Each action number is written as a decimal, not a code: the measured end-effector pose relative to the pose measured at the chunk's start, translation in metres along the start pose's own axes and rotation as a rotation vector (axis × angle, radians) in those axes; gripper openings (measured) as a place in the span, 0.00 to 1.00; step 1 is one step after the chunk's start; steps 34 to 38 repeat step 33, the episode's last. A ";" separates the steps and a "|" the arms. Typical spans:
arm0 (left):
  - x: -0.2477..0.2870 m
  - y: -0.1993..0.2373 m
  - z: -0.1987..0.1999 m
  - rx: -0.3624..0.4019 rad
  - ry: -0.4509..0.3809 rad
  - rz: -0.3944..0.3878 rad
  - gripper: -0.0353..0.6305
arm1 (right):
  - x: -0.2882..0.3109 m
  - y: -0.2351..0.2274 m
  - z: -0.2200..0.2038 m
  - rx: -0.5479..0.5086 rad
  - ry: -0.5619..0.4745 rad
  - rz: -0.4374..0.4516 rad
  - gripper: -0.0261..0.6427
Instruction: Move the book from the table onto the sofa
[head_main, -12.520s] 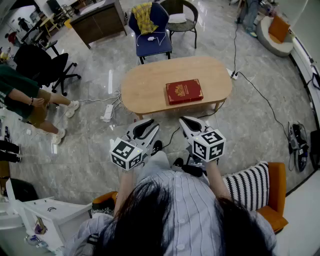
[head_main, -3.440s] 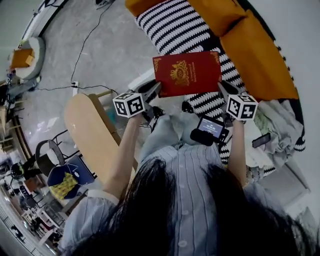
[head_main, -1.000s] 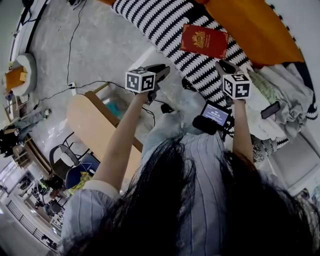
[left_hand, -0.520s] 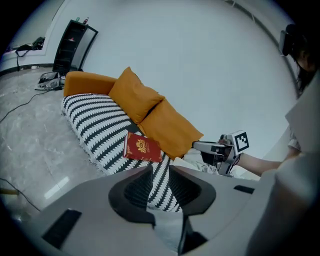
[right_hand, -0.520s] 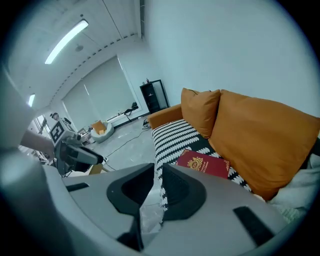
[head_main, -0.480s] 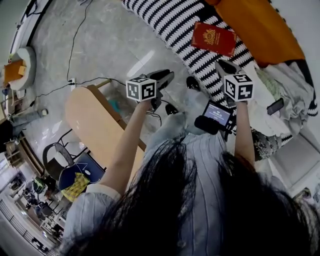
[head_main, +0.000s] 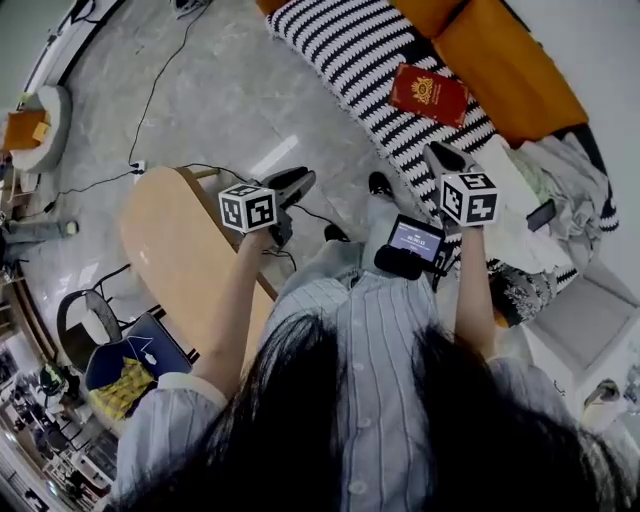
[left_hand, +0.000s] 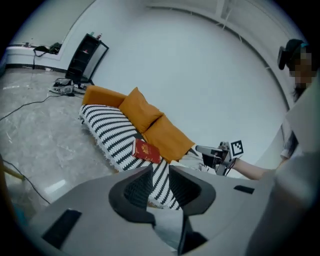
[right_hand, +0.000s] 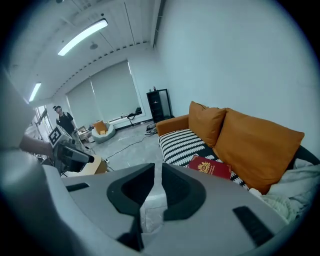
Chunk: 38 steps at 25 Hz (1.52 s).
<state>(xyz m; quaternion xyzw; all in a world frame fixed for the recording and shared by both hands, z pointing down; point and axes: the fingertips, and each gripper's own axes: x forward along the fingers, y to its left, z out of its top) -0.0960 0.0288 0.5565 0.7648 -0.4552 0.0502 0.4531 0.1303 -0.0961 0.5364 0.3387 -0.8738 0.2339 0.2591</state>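
In the head view the wooden table (head_main: 170, 250) lies at 9 o'clock, with a blue chair (head_main: 125, 350) beyond it at 8. A heap of grey cloth (head_main: 565, 185) carrying a dark phone (head_main: 541, 214) lies at 3, near the right tool (head_main: 436, 153). A small lit screen (head_main: 413, 239) sits at the person's waist between the arms. Three seconds back both tools clamped the book (head_main: 428, 95). Now it lies free and both have drawn away. The left tool (head_main: 300, 180) is over bare floor (head_main: 230, 90), jaws slightly parted on nothing. The right tool's jaws are closing, also empty. The book is red with a gold crest and border. It lies flat, face up, at 1 o'clock on the striped throw (head_main: 350, 50) covering the sofa (head_main: 435, 10), close to the orange cushions (head_main: 505, 75).
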 end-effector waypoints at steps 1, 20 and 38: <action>-0.010 0.000 0.002 -0.016 -0.039 -0.005 0.22 | -0.006 0.007 -0.001 -0.003 -0.006 -0.003 0.12; -0.096 -0.038 -0.020 0.087 -0.183 -0.080 0.22 | -0.062 0.090 -0.018 -0.041 -0.058 -0.003 0.11; -0.115 -0.011 -0.041 0.031 -0.189 -0.014 0.22 | -0.060 0.102 -0.022 0.000 -0.048 0.017 0.11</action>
